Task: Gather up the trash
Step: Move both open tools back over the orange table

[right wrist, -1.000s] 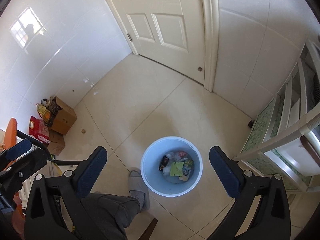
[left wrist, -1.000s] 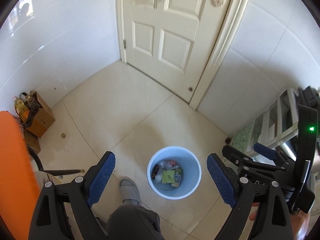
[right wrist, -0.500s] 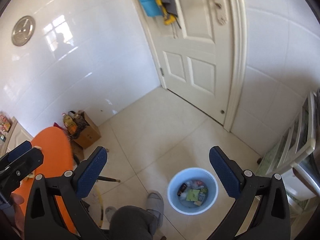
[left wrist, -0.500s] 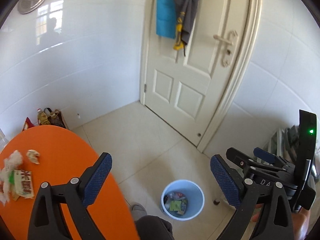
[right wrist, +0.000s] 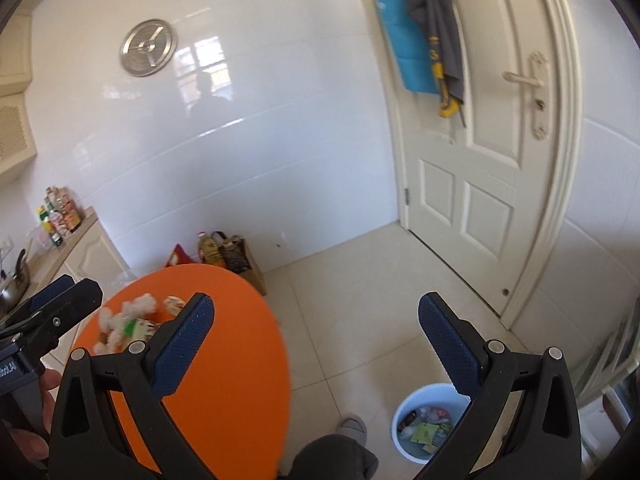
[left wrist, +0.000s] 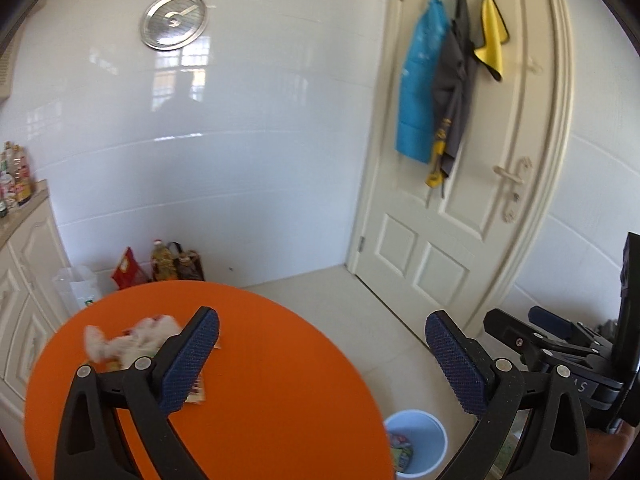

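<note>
Chg vs 1 s back: both views tipped up from the floor; bin, then centred under both grippers, now low in frame; orange surface w/ trash now in view.

1. Left gripper (left wrist: 322, 326) – fingers (left wrist: 188, 364) spread wide and opening at this moment, nothing betw. them. Left one overlaps surface in view; right one over floor.
2. Right gripper (right wrist: 316, 314) – fingers (right wrist: 450, 346) spread wide, nothing betw. them. Also seen at 3 o'clock edge of left view.
3. Orange surface (left wrist: 280, 380) – round, 7 o'clock in left view, 8 o'clock in right view.
4. Trash pile (left wrist: 132, 336) – crumpled white tissue plus printed wrappers, on surface, 8–9 o'clock in both views; blurred, count unclear. Partly hidden behind left finger of each gripper.
5. Bin (right wrist: 424, 404) – pale blue, round, on floor, 5 o'clock in both views, beside surface edge. Holds wrappers, 1 green.
6. Person – grey trouser leg (right wrist: 332, 456) and slipper at 6 o'clock, right view, just left of bin.
7. Door (left wrist: 472, 220) – cream, shut, 2–3 o'clock; blue, grey, yellow cloths on hooks.
8. Wall – white tile, round metal disc (left wrist: 174, 20) at 11 o'clock.
9. Cardboard box w/ bottles (right wrist: 240, 260) on floor by wall, behind surface.
</note>
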Demonstrator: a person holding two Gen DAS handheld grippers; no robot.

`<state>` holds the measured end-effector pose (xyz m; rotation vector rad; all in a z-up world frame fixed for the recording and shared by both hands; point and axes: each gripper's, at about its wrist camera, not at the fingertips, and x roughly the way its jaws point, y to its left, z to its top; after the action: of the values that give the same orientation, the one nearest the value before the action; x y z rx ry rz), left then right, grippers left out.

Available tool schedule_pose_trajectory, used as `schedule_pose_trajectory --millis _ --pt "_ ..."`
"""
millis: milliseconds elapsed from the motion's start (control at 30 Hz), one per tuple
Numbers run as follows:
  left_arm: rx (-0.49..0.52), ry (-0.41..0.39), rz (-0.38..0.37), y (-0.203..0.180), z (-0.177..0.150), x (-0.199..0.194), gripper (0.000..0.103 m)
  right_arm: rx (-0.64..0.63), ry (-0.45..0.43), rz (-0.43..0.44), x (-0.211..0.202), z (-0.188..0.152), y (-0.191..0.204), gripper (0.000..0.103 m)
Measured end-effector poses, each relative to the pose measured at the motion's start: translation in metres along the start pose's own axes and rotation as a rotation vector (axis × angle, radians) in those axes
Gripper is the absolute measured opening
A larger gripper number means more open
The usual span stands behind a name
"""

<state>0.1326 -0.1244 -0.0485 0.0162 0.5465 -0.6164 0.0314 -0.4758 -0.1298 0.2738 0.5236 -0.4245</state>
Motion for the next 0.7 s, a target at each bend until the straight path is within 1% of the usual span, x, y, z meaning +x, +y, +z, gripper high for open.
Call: schedule_pose_trajectory --millis 133,200,300,400,533,600,700 --pt "-0.041 -0.055 0.068 0.023 -0.017 -0.043 0.102 -0.052 -0.025 0.05 -0.006 0.003 0.042 0.103" --pt "-0.059 -0.079 0.101 0.02 -0.025 -0.047 0.102 -0.078 -0.039 0.083 -0.009 0.005 0.065 0.103" --pt "-0.083 -0.115 0.152 0.026 -0.036 -0.067 0.102 -0.116 -0.057 0.115 -0.013 0.007 0.093 0.103" --pt "-0.107 -0.137 0.195 0.032 -0.05 -0.084 0.102 -0.15 -0.078 0.147 -0.018 0.009 0.121 0.103" --pt "-0.145 -0.164 0.246 0.037 -0.065 -0.104 0.102 -0.183 -0.09 0.189 -0.024 0.008 0.149 0.103" --pt "-0.154 -0.179 0.282 0.043 -0.078 -0.119 0.102 -0.212 -0.095 0.204 -0.027 0.005 0.164 0.103" --pt "-0.169 -0.178 0.328 0.048 -0.091 -0.126 0.102 -0.247 -0.094 0.226 -0.028 -0.001 0.181 0.103"
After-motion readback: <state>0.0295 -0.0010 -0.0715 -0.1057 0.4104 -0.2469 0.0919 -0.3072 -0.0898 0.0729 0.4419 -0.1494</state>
